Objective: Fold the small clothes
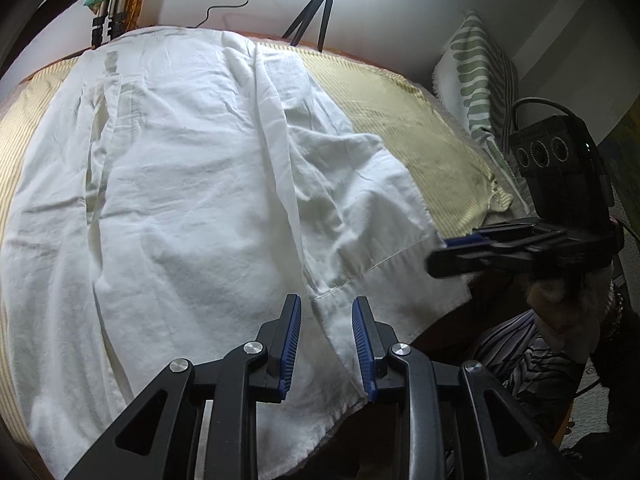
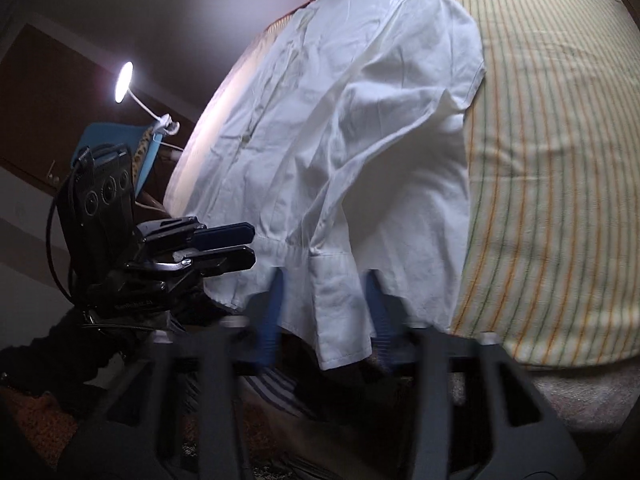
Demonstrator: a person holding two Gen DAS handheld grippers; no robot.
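A white shirt [image 1: 192,184] lies spread on a bed with a yellow striped sheet [image 1: 420,128]. Its sleeve [image 1: 360,208] is folded in toward the near edge. My left gripper [image 1: 327,306] hovers over the shirt's near hem, its blue pads apart and pressing on nothing. In the right wrist view the shirt [image 2: 360,120] fills the middle and the sleeve cuff [image 2: 344,320] hangs over the bed's edge. My right gripper [image 2: 325,284] is blurred; its fingers stand apart on either side of the cuff. The left gripper [image 2: 252,246] sits at the hem's left.
A green-patterned pillow [image 1: 476,72] leans at the bed's right end. A ring light's tripod [image 1: 316,12] stands behind the bed. A lit desk lamp [image 2: 124,82] and a blue chair [image 2: 108,136] are at the left. A person's striped clothing [image 1: 520,352] is below the bed edge.
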